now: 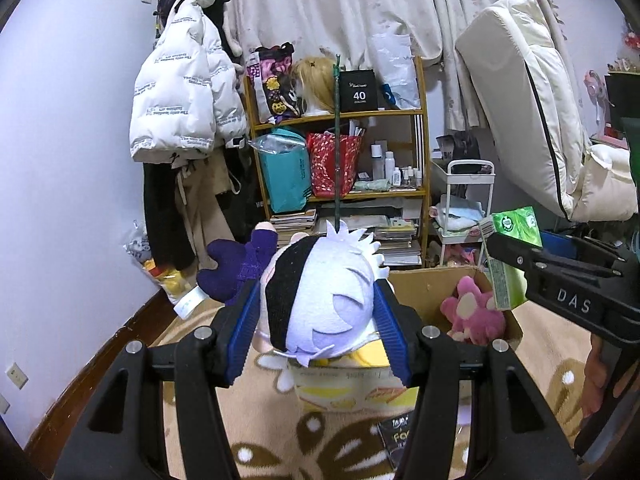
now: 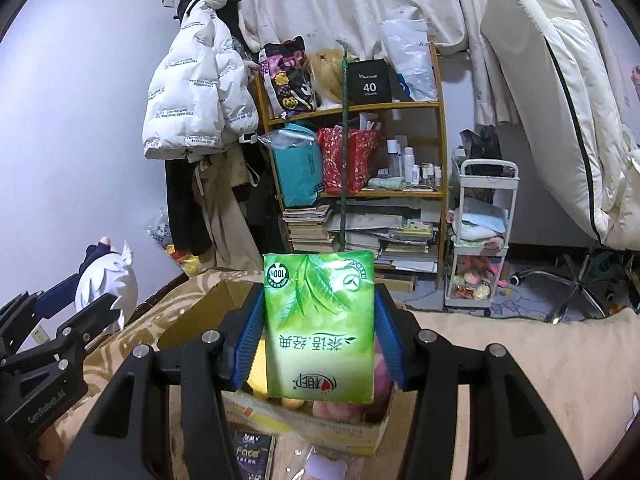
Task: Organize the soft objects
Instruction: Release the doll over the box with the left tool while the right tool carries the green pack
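Left claw (image 1: 316, 334) pinching plush doll (image 1: 320, 300); right claw (image 2: 318, 340) pinching green tissue pack (image 2: 320, 320). Both above cardboard box (image 1: 424, 292). Lower inside walls before releasing; keep 2 loads apart.

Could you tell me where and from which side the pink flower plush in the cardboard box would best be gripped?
Probably from above, through the box's open top. The pink flower plush lies against the right-hand wall, so a sideways approach is blocked. Close across its round middle rather than a petal; the petals look floppy and could slip free.
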Demonstrator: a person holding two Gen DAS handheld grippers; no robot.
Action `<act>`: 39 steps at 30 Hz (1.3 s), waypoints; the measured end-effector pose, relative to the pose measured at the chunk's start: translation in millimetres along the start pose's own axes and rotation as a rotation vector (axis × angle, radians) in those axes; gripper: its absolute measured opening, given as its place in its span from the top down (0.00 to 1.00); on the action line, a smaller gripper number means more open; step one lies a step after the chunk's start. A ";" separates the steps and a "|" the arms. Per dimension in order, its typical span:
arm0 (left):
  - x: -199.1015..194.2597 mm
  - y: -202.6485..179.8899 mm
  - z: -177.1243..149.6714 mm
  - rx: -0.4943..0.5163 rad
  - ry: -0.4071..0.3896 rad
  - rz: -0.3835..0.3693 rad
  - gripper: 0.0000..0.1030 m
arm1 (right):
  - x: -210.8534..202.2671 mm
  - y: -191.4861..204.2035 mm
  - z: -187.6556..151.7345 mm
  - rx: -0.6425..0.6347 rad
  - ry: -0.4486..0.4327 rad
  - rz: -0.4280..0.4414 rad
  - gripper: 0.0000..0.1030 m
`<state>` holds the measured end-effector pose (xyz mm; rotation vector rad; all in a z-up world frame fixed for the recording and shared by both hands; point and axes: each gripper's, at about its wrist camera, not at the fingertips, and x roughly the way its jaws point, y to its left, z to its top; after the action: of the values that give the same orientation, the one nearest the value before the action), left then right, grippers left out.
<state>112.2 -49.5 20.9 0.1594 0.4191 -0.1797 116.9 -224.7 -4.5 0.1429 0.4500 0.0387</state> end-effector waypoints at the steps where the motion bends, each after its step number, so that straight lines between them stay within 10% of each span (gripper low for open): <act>1: 1.9 -0.6 0.8 0.000 -0.001 -0.003 0.47 | 2.4 -0.1 0.8 -0.004 -0.001 0.002 0.46; 39: 79.9 -25.8 -28.6 0.045 0.122 -0.088 0.45 | 59.1 -14.3 -16.8 0.053 0.053 0.041 0.46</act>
<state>167.6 -80.3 -41.2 0.1971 0.5438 -0.2666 162.9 -232.6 -47.1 0.2032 0.5011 0.0708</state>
